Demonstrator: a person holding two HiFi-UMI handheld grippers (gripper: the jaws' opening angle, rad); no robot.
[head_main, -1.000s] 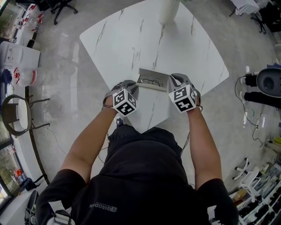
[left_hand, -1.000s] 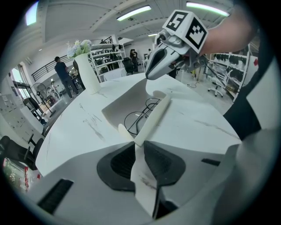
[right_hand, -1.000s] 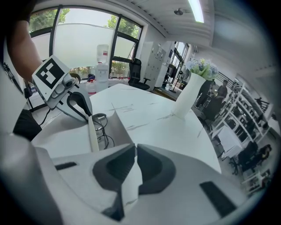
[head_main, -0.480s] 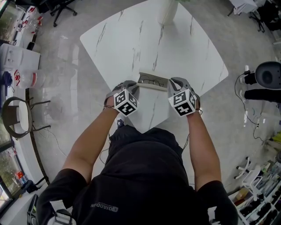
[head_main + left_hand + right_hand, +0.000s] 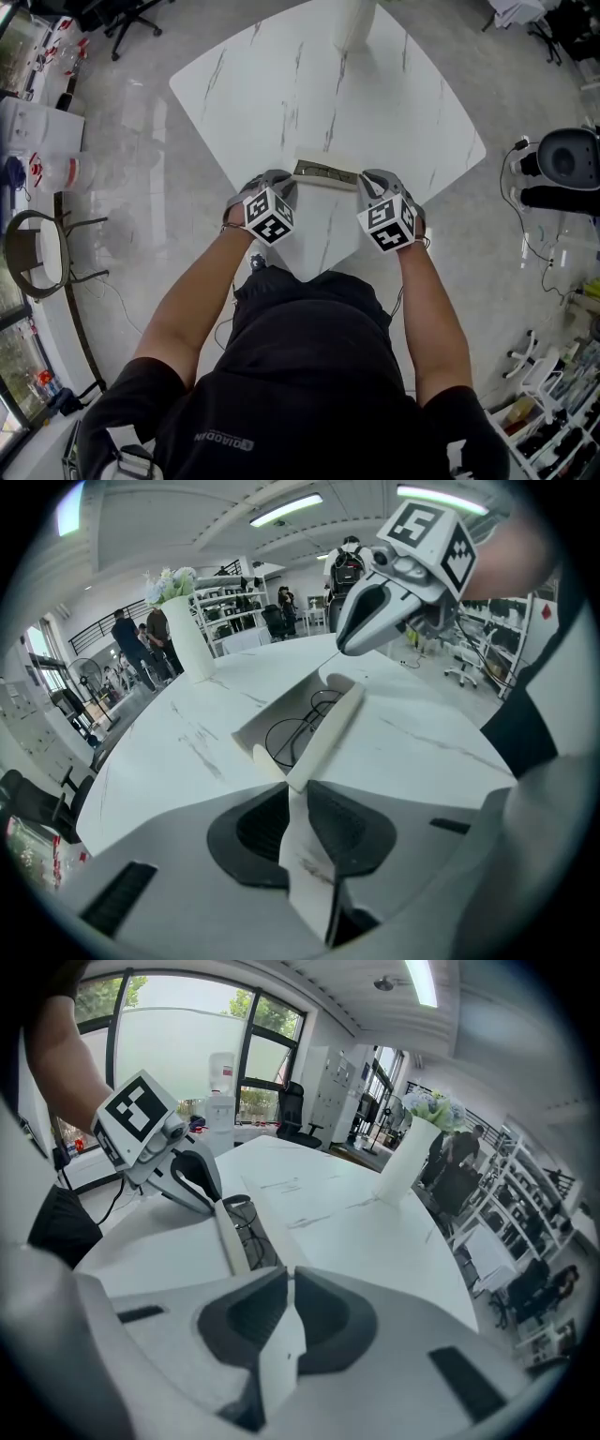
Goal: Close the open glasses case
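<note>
Pinching the lid [image 5: 328, 726] of the glasses case [image 5: 326, 175] at one end with the left gripper [image 5: 298, 803], jaws pressed together on the thin white flap, and at the other end with the right gripper [image 5: 284, 1302], likewise closed flat on it with no gap showing. Standing the lid roughly upright along the near edge of the tray [image 5: 251, 731], with the glasses [image 5: 298, 726] lying inside and the case sitting near the front corner of the white table [image 5: 375, 84]. Looks about half done, judging by that angle. From here, swing both ends forward and down together at one pace, to avoid twisting the lid along its fold. Follow the arc of the hinge line rather than shoving straight ahead, or risk skating the light tray across the smooth top. Check the wire frame against the rim before the last part of the swing; appears to lie below it, though hard to confirm at the far side. Hold both pinches firm until the lid meets the tray, then press down gently and evenly before letting go.
</note>
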